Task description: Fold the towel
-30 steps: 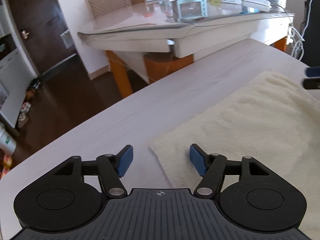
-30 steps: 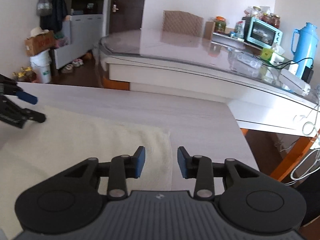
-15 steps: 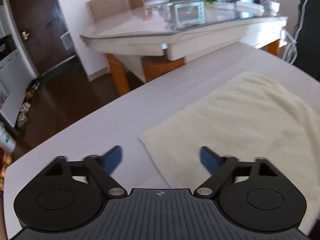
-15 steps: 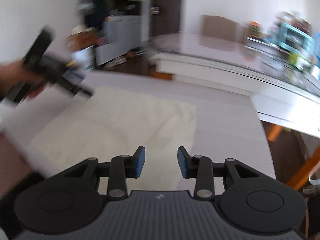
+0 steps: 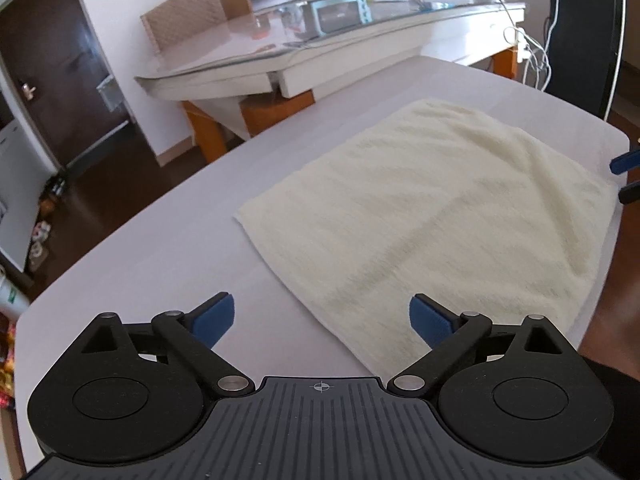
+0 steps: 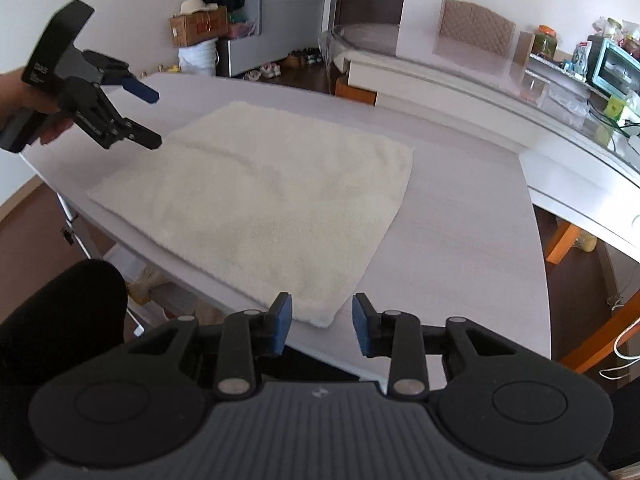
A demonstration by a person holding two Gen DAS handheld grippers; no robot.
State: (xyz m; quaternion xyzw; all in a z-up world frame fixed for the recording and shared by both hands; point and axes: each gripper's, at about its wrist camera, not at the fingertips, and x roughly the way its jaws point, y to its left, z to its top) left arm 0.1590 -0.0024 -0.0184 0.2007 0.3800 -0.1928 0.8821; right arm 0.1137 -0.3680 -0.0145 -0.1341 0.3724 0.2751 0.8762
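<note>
A cream towel (image 5: 432,216) lies flat on the white table (image 5: 168,248); it also shows in the right wrist view (image 6: 272,208). My left gripper (image 5: 320,320) is wide open and empty, above the table off the towel's near left corner; in the right wrist view it (image 6: 154,120) hovers over the towel's far left end. My right gripper (image 6: 320,320) is open and empty, above the towel's near right corner. Its fingertips (image 5: 624,162) show at the right edge of the left wrist view.
A glass-topped table (image 5: 328,52) with a toaster oven (image 6: 612,68), a chair and cables stands beyond the white table. A dark door (image 5: 52,64) and the floor lie to the left. The person's dark-clothed knee (image 6: 60,320) is below the table's near edge.
Both grippers have pulled back and risen, so the whole towel shows. The left jaws have opened wider. The right jaws keep the same gap.
</note>
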